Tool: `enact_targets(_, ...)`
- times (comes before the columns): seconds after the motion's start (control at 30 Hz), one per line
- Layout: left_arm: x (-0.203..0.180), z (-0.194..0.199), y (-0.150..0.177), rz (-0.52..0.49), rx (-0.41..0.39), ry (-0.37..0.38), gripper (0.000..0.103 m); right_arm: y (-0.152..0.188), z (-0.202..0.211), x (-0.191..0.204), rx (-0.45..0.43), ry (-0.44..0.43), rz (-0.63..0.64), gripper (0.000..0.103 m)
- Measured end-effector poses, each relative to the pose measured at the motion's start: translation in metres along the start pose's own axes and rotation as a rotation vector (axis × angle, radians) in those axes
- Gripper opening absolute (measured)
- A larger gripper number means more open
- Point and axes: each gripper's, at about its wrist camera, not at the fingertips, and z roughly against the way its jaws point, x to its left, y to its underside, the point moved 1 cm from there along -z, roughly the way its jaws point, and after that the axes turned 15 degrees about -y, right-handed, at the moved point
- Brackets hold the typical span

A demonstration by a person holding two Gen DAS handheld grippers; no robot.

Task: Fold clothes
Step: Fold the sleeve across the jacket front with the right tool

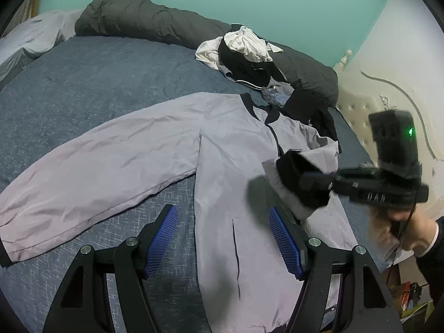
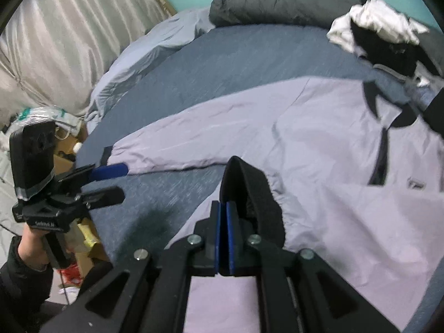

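A light purple jacket (image 1: pixel 227 166) lies spread flat on the blue bed (image 1: pixel 83 83), front up, one sleeve stretched toward the bed's left edge. The right hand-held gripper (image 2: pixel 223 216) is clenched on the black cuff (image 2: pixel 249 183) of the other sleeve, holding it above the jacket's middle. The left hand-held gripper (image 1: pixel 223 238) is released and hangs over the jacket's bottom part. More clothes (image 1: pixel 244 52) sit piled near the bed's far edge.

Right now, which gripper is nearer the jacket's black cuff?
Right. The right gripper is clamped on the black cuff; the left gripper hovers open over the jacket body, apart from it.
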Motion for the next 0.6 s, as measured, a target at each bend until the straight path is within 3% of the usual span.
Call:
enact_targets(0.17, -0.006, -0.002, 0.002, -0.014, 0.008, 0.000, 0.073, 0.014, 0.006, 0.003, -0.005, -0.004, -0.004, 0.011)
enact_targets(0.23, -0.010, -0.004, 0.003, -0.024, 0.009, 0.006, 0.073, 0.017, 0.017, -0.001, -0.038, 0.002, -0.018, 0.030)
enact_targets(0.3, -0.014, -0.007, 0.005, -0.029, 0.012, 0.012, 0.073, 0.021, 0.034, -0.007, -0.073, 0.005, -0.037, 0.040)
enact_targets(0.47, -0.032, -0.027, 0.007, -0.079, 0.035, 0.031, 0.073, 0.037, 0.079, -0.029, -0.154, 0.076, -0.054, 0.041)
enact_targets(0.6, -0.046, -0.054, 0.008, -0.104, 0.058, 0.059, 0.073, 0.066, 0.113, -0.073, -0.221, 0.093, -0.196, 0.042)
